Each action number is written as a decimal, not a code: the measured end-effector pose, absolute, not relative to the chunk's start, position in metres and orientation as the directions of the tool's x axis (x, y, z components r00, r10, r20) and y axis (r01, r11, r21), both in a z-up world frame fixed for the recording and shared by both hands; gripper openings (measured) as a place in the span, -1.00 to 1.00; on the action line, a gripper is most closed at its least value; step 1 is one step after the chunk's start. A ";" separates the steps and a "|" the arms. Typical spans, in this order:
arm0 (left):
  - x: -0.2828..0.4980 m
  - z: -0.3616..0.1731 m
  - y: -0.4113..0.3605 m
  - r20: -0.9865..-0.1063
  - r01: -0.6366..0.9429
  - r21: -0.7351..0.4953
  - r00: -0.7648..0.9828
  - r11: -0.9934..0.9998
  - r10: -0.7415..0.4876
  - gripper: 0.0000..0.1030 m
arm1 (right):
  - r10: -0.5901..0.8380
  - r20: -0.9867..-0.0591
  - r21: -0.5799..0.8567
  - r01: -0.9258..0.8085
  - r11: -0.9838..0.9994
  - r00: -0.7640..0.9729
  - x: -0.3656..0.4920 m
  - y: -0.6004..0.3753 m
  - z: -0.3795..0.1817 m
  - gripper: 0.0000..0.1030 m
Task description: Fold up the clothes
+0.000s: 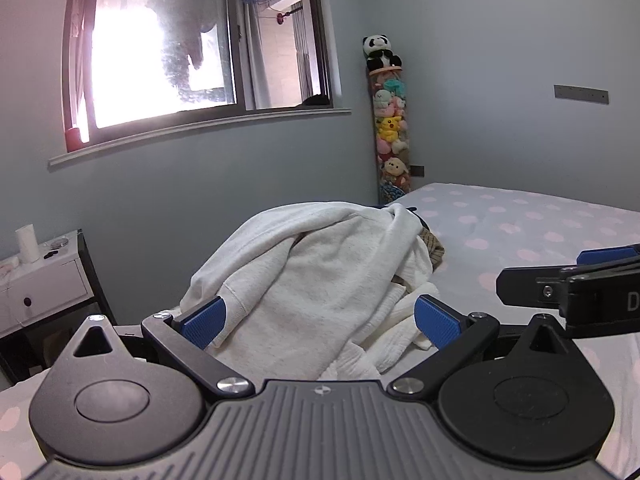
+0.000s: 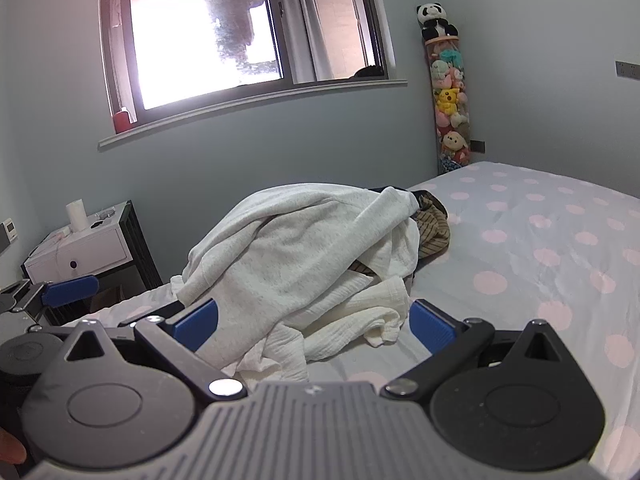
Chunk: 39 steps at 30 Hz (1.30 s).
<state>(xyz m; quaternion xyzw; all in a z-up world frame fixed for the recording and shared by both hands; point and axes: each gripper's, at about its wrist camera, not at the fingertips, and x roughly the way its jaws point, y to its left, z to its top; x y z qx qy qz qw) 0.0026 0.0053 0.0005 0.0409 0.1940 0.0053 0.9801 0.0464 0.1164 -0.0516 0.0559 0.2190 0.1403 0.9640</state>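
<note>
Two grippers, left (image 1: 320,320) and right (image 2: 314,326), hover with jaws spread wide, grasping nothing. Between each pair of blue pads, at frame centre, a heap of white clothes (image 2: 304,248) lies on the dotted bed (image 2: 540,240), covering a striped garment (image 2: 434,228).

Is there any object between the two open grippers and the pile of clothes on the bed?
Nothing visible does. The left gripper and the right gripper both stand open right in front of the pile of clothes, with only bare polka-dot bed sheet near them. The grey sweatshirt lies on top, uncovered.
</note>
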 end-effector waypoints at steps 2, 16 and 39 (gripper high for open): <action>0.006 0.001 0.012 -0.394 0.011 0.044 0.919 0.999 0.007 0.99 | 0.292 -0.396 0.169 -0.243 0.955 0.871 0.046 0.116 -0.052 0.99; 0.000 0.000 0.016 -0.402 0.014 0.020 0.916 1.000 -0.005 0.98 | 0.284 -0.421 0.162 -0.236 0.958 0.862 0.032 0.122 -0.039 0.99; 0.000 0.000 0.016 -0.419 0.015 0.017 0.908 1.000 -0.006 0.98 | 0.275 -0.414 0.167 -0.224 0.960 0.868 0.030 0.125 -0.055 0.99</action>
